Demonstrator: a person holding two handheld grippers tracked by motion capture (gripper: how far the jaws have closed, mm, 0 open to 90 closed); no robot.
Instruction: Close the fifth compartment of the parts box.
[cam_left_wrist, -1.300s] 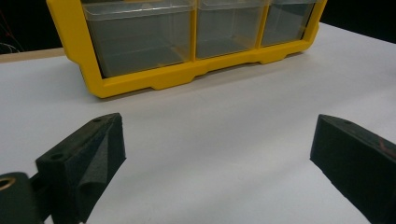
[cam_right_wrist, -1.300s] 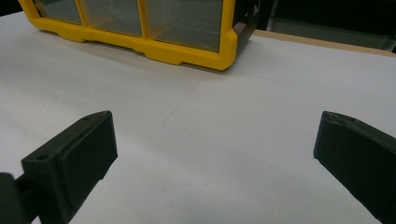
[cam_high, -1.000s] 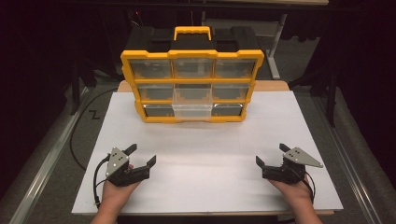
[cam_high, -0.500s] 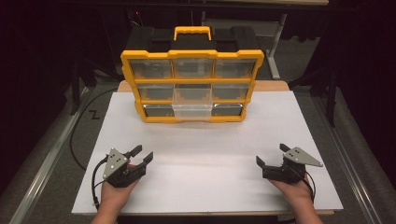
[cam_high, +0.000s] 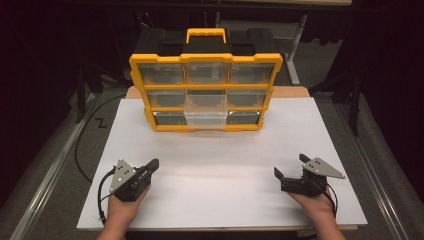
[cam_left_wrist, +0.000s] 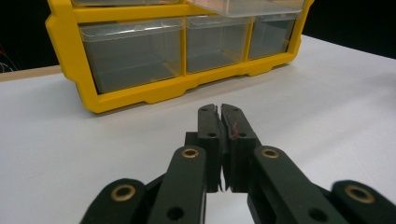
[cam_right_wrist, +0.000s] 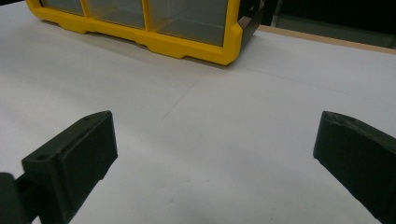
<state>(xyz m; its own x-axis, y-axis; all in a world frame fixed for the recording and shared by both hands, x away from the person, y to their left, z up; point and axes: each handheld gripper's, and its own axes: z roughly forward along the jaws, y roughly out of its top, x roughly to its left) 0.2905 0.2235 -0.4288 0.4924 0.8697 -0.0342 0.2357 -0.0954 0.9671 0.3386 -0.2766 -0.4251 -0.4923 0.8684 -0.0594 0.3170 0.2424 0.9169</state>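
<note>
The yellow drawer organizer (cam_high: 206, 92) stands upright at the far middle of the white table (cam_high: 220, 165), its bottom-centre clear drawer (cam_high: 205, 119) pulled partly out. Since a second ago the left gripper (cam_high: 152, 165) has gone from spread to pressed together; its jaws now meet with nothing between them, tips aimed toward the organizer's lower left corner. The right gripper (cam_high: 290, 167) has stayed put, jaws wide apart over bare table. Both hands rest low near the table's front edge, well apart; whether the grippers touch the surface is hard to judge.
</note>
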